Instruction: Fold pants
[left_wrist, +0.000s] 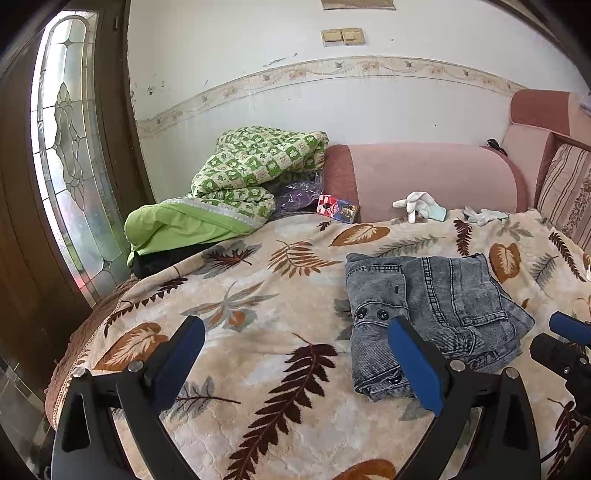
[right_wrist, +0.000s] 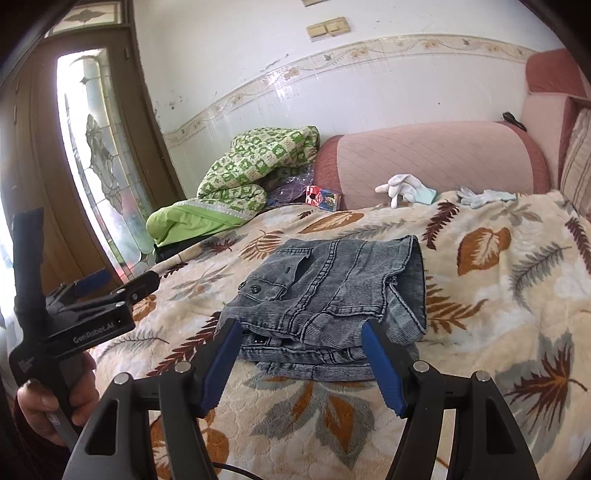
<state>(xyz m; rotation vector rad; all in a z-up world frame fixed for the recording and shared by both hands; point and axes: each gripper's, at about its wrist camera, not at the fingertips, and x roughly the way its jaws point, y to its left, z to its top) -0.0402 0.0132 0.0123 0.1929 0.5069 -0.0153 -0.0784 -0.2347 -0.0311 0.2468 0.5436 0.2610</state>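
At the far left of both views stands a dark wooden door (left_wrist: 22, 206) with a tall patterned glass pane (left_wrist: 70, 155). Right of it, in the upper left of the bed, a green checked quilt (left_wrist: 255, 162) lies bunched against the white wall (left_wrist: 332, 107), with a small red and blue box (left_wrist: 338, 208) just beside it at the foot of a pink bolster (left_wrist: 428, 177).

In the left wrist view the left gripper (left_wrist: 295, 354) fills the lower frame, its blue-padded fingers (left_wrist: 183, 363) spread wide and holding nothing above the leaf-patterned blanket (left_wrist: 258, 302). The grey pants (left_wrist: 432, 314) lie folded into a compact stack in the centre right of that view, flat on the blanket.

In the right wrist view the pants sit in the middle, and the right gripper (right_wrist: 301, 363) hovers at their near edge, fingers (right_wrist: 380, 365) apart and empty. White gloves (left_wrist: 421, 205) rest near the bolster at the upper right.
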